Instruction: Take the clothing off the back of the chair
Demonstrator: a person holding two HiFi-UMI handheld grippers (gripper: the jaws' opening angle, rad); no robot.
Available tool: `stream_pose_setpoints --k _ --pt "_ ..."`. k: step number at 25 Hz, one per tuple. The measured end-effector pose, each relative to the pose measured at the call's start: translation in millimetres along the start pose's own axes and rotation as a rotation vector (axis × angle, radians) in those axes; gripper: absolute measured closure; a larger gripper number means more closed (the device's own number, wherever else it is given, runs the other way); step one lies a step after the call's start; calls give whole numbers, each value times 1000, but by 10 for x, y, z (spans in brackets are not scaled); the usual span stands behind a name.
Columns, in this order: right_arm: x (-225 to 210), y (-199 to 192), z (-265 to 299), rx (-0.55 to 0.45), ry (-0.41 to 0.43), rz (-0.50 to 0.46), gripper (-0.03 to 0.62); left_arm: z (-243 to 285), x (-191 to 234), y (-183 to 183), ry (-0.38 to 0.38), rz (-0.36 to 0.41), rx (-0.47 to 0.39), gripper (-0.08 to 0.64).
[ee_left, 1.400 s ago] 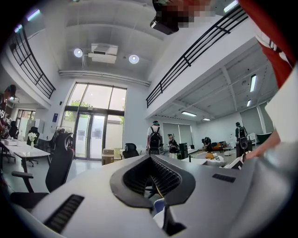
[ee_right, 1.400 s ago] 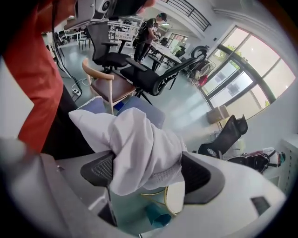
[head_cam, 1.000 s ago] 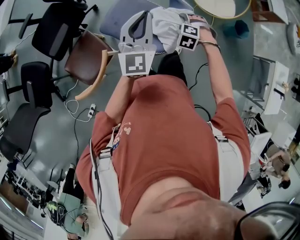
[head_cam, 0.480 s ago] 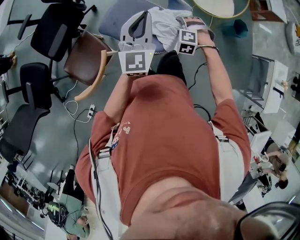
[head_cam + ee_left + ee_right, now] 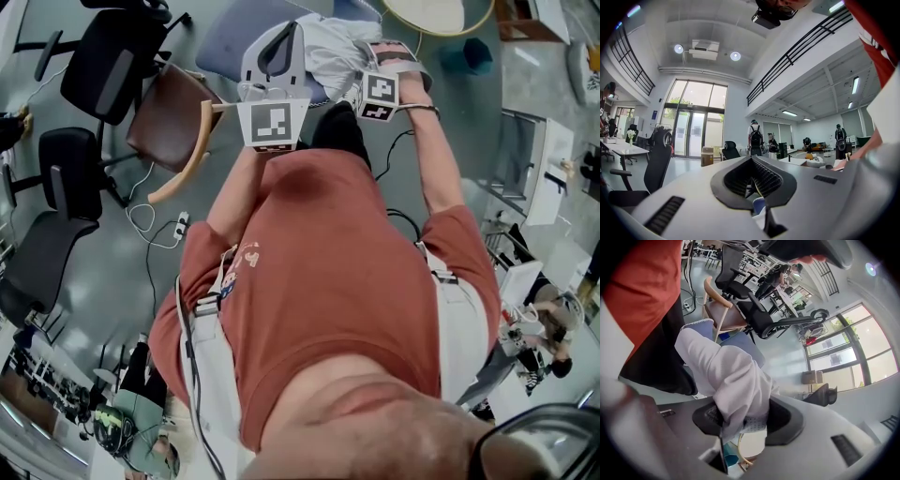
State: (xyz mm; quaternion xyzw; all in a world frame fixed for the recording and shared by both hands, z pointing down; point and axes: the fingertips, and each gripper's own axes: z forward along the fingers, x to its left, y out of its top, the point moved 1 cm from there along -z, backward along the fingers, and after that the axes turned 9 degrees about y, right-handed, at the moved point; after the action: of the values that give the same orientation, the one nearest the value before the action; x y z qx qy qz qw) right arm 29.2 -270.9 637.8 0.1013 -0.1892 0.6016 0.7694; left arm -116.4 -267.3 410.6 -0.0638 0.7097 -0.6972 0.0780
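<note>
White clothing [image 5: 328, 47] lies bunched over a blue-upholstered chair [image 5: 223, 37] at the top of the head view. My right gripper [image 5: 367, 58] points down into it, and its jaws are closing on a thick fold. In the right gripper view the white clothing [image 5: 726, 371] fills the gap of the right gripper [image 5: 745, 416] and the pads press on it. My left gripper [image 5: 272, 52] is held level beside the clothing on its left. In its own view the left gripper [image 5: 752, 180] has its ribbed pads together with nothing between them.
A wooden chair with a brown seat [image 5: 173, 112] stands left of the blue chair. Black office chairs [image 5: 112, 47] stand further left, and a power strip with cables [image 5: 178, 225] lies on the grey floor. A round table [image 5: 436, 14] is at the top right.
The right gripper has tilted and rolled a little against the clothing, its marker cube now turned differently. The left gripper has stayed where it was.
</note>
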Motion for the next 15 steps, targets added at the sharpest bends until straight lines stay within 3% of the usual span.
stream_pose_setpoints --k 3,5,8,15 --pt "25 -30 -96 -9 -27 46 411 -24 1 1 0 -5 -3 546" --pt "48 -57 -153 -35 -40 127 468 -41 0 -1 -1 -10 -7 546" --pt "66 -84 -182 -69 -96 223 503 -40 -52 -14 -5 -18 -6 546" --pt "85 -154 -224 -183 -175 503 536 -75 -210 14 -25 -10 -10 546"
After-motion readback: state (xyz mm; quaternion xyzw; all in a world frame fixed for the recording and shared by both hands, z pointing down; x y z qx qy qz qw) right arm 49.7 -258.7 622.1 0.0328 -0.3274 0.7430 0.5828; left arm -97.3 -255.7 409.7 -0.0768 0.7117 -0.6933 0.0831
